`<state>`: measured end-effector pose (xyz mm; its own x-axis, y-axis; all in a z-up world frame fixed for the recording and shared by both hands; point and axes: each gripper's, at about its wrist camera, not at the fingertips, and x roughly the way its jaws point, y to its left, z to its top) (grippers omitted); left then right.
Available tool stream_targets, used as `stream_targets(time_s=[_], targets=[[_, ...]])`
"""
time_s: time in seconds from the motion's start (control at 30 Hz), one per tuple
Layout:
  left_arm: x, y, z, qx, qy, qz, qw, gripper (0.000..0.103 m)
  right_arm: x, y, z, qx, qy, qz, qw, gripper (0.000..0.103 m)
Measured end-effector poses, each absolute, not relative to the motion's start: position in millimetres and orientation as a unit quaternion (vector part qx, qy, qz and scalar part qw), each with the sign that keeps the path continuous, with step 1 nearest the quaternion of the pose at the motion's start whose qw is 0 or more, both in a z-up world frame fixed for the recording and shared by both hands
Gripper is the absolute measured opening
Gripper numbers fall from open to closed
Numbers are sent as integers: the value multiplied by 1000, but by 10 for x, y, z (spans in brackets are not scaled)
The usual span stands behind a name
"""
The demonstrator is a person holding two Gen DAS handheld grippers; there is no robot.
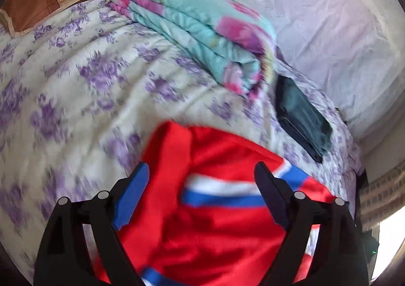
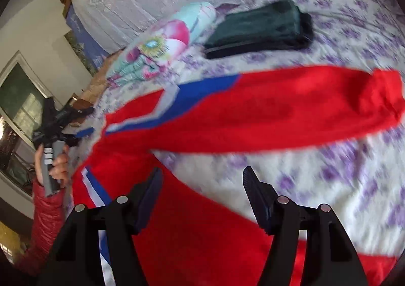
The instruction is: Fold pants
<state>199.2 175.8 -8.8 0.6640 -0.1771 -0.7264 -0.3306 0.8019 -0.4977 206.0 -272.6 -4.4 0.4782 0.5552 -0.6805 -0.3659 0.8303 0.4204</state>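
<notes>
Red pants [image 1: 215,235] with blue and white stripes lie spread on the purple-flowered bedsheet [image 1: 76,83]. In the right wrist view one leg [image 2: 291,119] stretches to the right and the other [image 2: 189,230] runs toward the camera. My left gripper [image 1: 202,167] hovers open over the pants, with red cloth showing below the gap and neither pad pressing on it. My right gripper [image 2: 202,171] also stands open, above the near leg's edge and the sheet. At the left edge a hand [image 2: 59,162] in a red sleeve holds the left gripper's handle.
A folded teal and pink quilt [image 1: 202,28] lies behind the pants, with a folded dark green garment [image 1: 301,114] to its right. A brown pillow [image 1: 38,0] sits at the far left. Pale lilac bedding [image 1: 316,20] is heaped at the back. A window [image 2: 20,99] is on the left.
</notes>
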Motion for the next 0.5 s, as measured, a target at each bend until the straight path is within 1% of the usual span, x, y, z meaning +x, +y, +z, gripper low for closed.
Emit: stream_targets(time_s=[0.17,0.27,0.3,0.33,0.5], targets=[[2231,1967,-434,-317,446,51,836,82,2412,-2223,-83,95,432,291,848,66],[2264,1998,-537,-299,441,37,845,82,2670,-2063,-351,80,464,259,843,66],[2272,1999,-532,-293,439,33,849,82,2726,-2089,-471,91,476,252,838,67],[2280,1990,-518,-283,438,23,853,82,2740,-2158,-550,118,465,264,837,67],[2345,2044,-509,-288,435,-22,853,82,2648,-2380,-480,163,436,294,835,66]])
